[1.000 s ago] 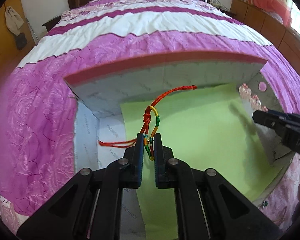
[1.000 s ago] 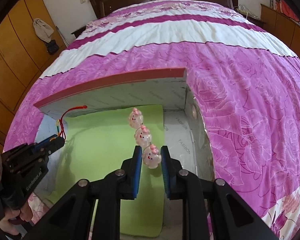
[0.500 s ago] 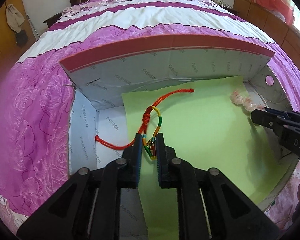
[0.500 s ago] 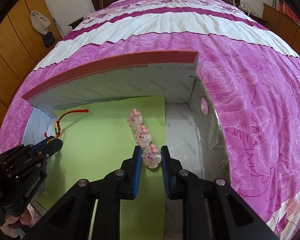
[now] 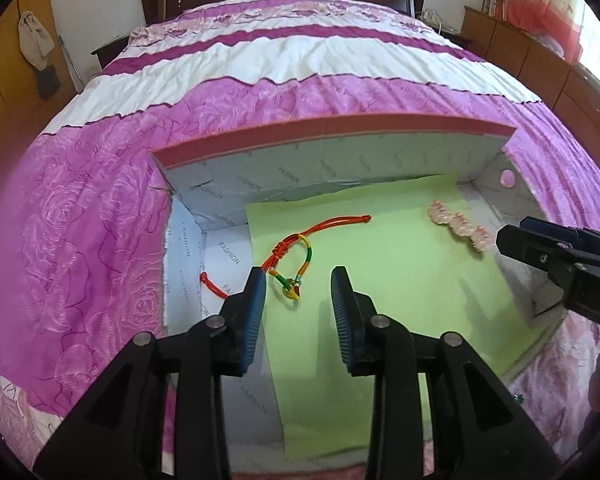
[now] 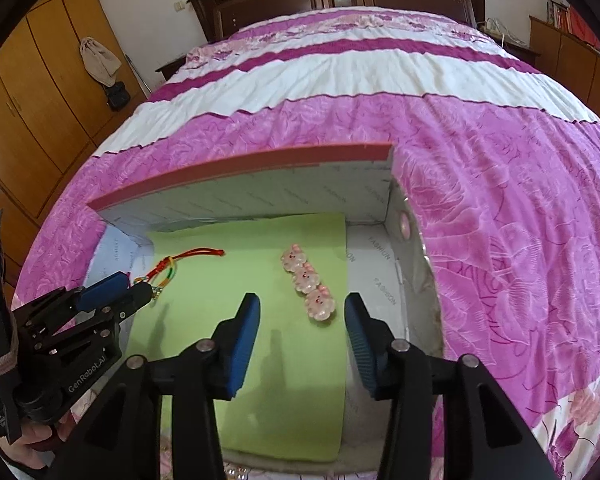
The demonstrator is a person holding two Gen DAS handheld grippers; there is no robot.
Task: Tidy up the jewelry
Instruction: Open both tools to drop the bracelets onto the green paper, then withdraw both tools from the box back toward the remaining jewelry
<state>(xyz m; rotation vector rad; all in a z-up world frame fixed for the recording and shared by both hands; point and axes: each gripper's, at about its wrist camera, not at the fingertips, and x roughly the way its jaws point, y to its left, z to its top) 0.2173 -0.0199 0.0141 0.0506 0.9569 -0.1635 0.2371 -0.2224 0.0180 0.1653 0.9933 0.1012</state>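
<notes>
A bed with a magenta-and-white quilt [image 5: 300,92] fills both views, and on its near end sits a shallow grey cardboard box [image 5: 340,164] with a pink-edged far wall. A light-green sheet [image 5: 400,264] lines most of the box floor.

Two pieces of jewelry lie on that sheet, well apart. In the left wrist view the red braided cord bracelet [image 5: 296,250] lies at about 12 o'clock from the left gripper [image 5: 299,286], just beyond the fingertips, its long axis running from 8 o'clock up to 2 o'clock, with one red tail off the sheet onto the grey floor. In the right wrist view the pink bead bracelet [image 6: 308,280] lies at roughly 1 o'clock from the right gripper [image 6: 302,310], three beads in a row running from 11 o'clock down to 5 o'clock, the nearest bead between the fingertips.

Each hand is nearest its own piece. Both sets of jaws have just been opening and now stand parted; the pads press on nothing, and both bracelets rest free on the sheet. Judging by this, both pieces are placed, and any next move would start from a clear lift away.
</notes>
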